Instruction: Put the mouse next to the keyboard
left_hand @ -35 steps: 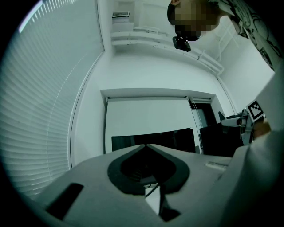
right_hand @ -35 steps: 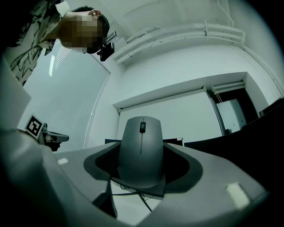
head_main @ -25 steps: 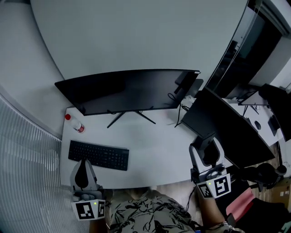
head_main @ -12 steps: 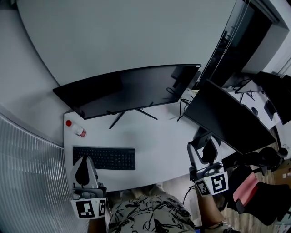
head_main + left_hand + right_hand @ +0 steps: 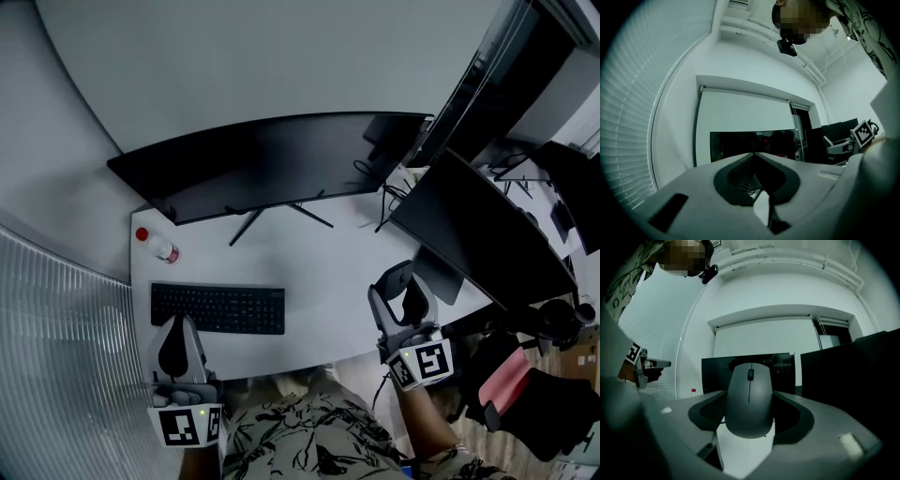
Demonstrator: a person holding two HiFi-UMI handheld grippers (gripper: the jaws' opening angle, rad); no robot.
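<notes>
A grey mouse (image 5: pixel 749 397) sits between the jaws of my right gripper (image 5: pixel 750 411), which is shut on it. In the head view this gripper (image 5: pixel 401 292) hangs over the white desk's (image 5: pixel 328 272) right front part, with the mouse (image 5: pixel 397 278) at its tips. The black keyboard (image 5: pixel 217 308) lies at the desk's front left, well to the left of the mouse. My left gripper (image 5: pixel 174 352) is shut and holds nothing, just in front of the keyboard's left end; its tips (image 5: pixel 754 155) meet.
A wide curved monitor (image 5: pixel 253 169) stands at the back of the desk on thin legs. A red-capped bottle (image 5: pixel 157 247) is at the back left. A second dark monitor (image 5: pixel 478 239) and cables crowd the right side. Blinds run along the left.
My right gripper has moved left and forward over the desk with the mouse in it. The left gripper has stayed near the keyboard's front left.
</notes>
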